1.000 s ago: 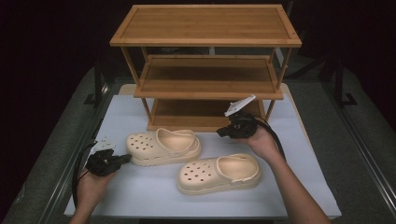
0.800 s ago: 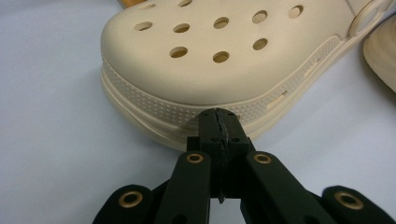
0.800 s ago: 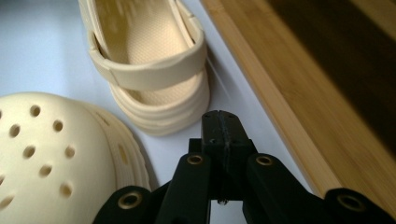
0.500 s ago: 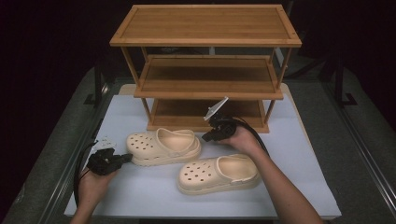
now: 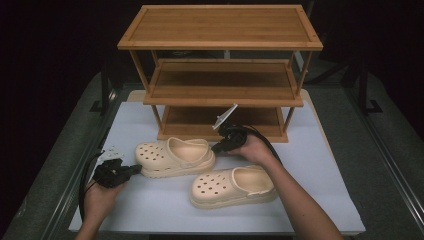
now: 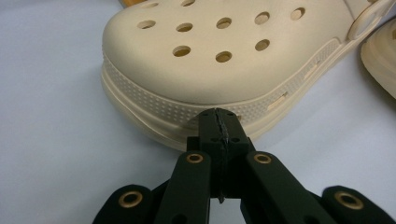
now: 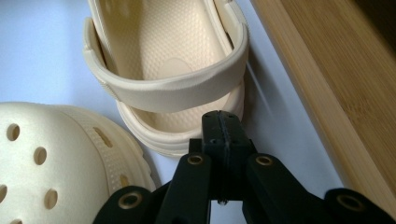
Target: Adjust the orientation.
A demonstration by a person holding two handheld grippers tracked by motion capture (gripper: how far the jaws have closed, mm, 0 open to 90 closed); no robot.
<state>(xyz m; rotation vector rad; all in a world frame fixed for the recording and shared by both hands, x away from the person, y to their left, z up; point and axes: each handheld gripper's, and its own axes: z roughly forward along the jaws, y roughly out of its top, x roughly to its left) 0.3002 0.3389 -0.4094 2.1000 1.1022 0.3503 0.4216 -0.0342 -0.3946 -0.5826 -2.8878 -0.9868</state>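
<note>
High view: both clogs lie on the white mat before the empty rack (image 5: 220,82), far clog (image 5: 175,156) at centre, near clog (image 5: 232,186) lower right—none shelved; left gripper view: left gripper (image 6: 218,122), pressed together, at its toe; right gripper view: right gripper (image 7: 221,122), likewise closed, at its heel.

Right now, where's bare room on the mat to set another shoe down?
The white mat is bare right of the near clog and along its front edge. It is crowded between the far clog and the rack.
</note>
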